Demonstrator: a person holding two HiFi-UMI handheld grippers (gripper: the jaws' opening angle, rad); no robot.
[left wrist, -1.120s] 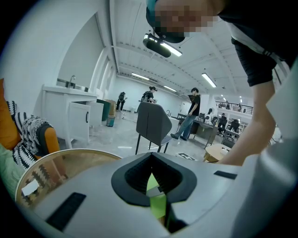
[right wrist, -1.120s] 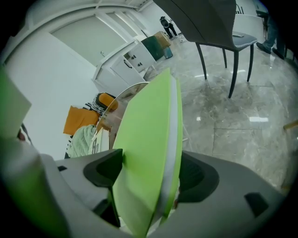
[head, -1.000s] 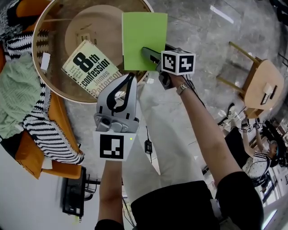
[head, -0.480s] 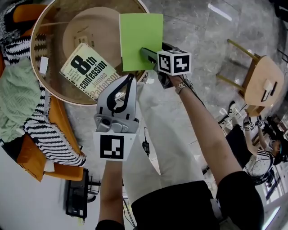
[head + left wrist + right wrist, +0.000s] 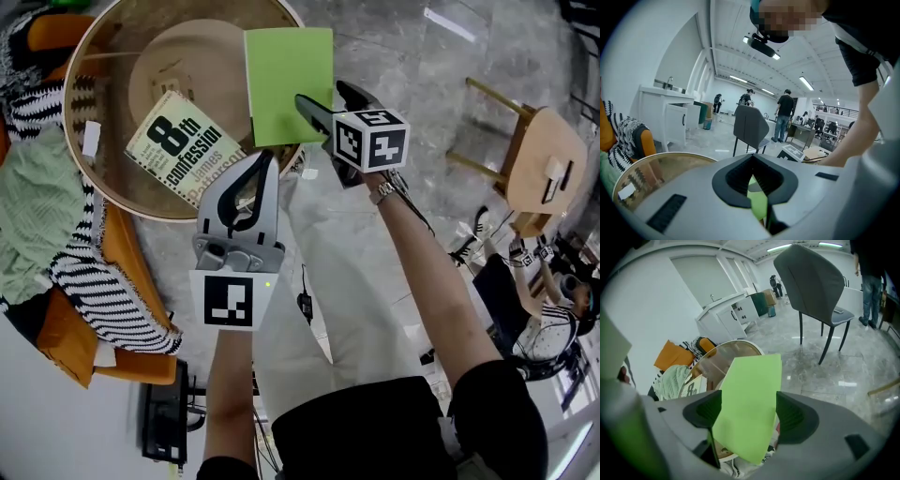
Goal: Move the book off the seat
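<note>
The left gripper (image 5: 753, 157) fills the lower half. Its grey jaws meet at the tips with nothing clamped. Through the diamond-shaped gap behind the tips, at 6 o'clock, a sliver of the green book (image 5: 758, 200) shows. A round glass table (image 5: 661, 164) lies at 8 o'clock. A grey chair (image 5: 749, 127) stands at centre, white cabinets (image 5: 665, 117) at 9 o'clock, and a person's arm (image 5: 862, 131) at 3 o'clock.
</note>
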